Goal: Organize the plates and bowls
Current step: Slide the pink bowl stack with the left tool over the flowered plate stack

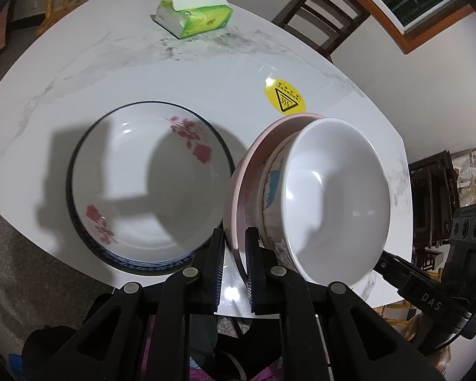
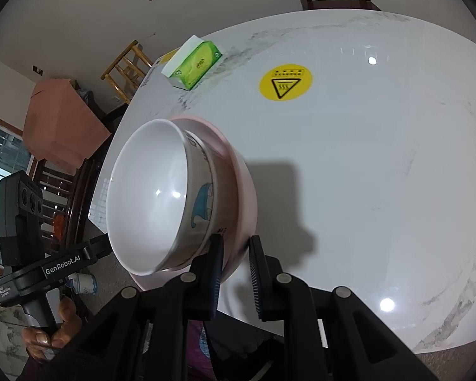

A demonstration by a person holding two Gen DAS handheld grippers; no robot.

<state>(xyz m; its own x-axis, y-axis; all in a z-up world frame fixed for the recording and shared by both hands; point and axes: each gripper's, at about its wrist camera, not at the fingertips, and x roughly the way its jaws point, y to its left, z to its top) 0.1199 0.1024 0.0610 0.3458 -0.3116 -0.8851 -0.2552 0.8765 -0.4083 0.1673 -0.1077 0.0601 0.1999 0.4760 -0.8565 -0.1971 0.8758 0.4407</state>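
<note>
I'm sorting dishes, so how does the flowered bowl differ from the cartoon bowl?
The flowered bowl has red blossoms inside and a dark blue rim; the cartoon bowl is plain white inside, with a blue drawing on its outer wall. The flowered bowl sits directly on the table; the cartoon bowl sits nested in a pink plate. Both are white-bodied and empty.

pink bowl (image 1: pixel 241 174) mostly hidden behind the white bowl (image 1: pixel 336 203).
</note>
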